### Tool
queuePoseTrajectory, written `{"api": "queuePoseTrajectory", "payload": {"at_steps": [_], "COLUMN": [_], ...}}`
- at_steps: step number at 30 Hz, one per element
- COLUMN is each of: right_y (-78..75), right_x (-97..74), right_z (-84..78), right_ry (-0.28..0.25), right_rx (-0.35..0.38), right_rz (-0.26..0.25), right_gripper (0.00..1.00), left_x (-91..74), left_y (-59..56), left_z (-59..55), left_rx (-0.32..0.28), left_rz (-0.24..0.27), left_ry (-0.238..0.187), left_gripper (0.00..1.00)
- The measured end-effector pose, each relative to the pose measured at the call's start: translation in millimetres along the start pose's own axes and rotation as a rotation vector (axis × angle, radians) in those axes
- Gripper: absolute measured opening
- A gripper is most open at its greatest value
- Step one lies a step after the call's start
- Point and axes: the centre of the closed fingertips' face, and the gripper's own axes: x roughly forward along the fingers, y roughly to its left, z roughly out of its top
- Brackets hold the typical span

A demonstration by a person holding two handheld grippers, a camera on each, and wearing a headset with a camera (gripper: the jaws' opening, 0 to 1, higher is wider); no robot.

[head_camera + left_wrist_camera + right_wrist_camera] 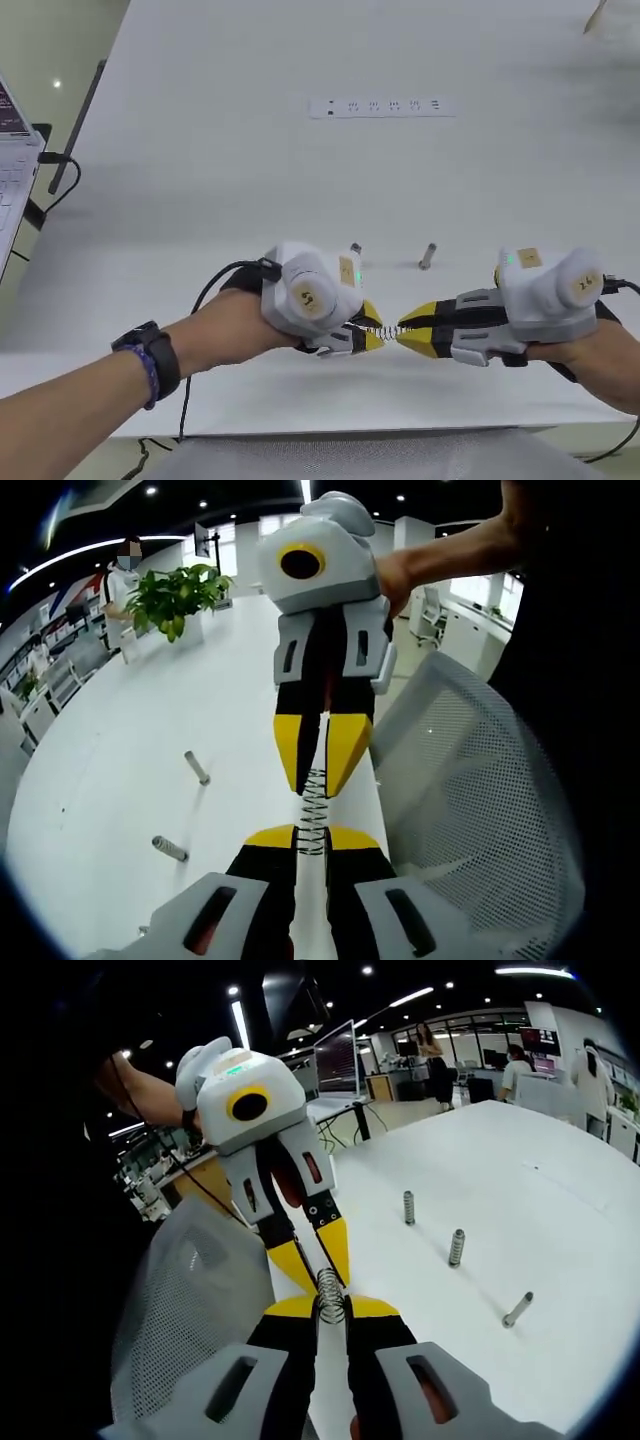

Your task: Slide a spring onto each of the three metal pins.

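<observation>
Looks like the last of three. The spring (388, 331) hangs in the air over the near part of the table (250, 190), gripped at both ends. The left tool (371, 338) is pinched narrow on one end and the right tool (406, 336) is pinched narrow on the other. In the right gripper view the far pin (408, 1207) and the middle pin (457, 1247) stand upright and look ribbed, so probably sprung. The bare pin (517, 1310) lies flat and smooth, well apart from the tools. Next move: one tool lets go and fetches the bare pin while the other keeps the spring. Then line up the spring's bore with the pin tip and slide it on. It's a tight fit, so alignment matters.
</observation>
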Motion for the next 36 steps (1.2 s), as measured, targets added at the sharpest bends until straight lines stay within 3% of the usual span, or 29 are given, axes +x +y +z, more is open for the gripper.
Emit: {"api": "queuePoseTrajectory", "payload": {"at_steps": [18,23,36], "right_y": [-3.9,-4.6,-5.9], "right_x": [-4.3,-9.1,-20.1], "right_z": [8.1,16.3,19.2], "right_ry": [0.092,0.122,0.2], "right_rx": [-0.067,-0.117,-0.225], "right_rz": [-0.026,-0.03,-0.009], "right_gripper": [0.08,0.08,0.13], "left_x": [9.9,10.0,7.0], "left_y": [4.0,7.3,8.7], "left_z": [4.8,12.1,26.1], "left_rx": [0.018,0.002,-0.015], "left_rz": [0.016,0.027,0.034], "left_ry": [0.008,-0.027,-0.091], "left_gripper": [0.02,0.02,0.01]}}
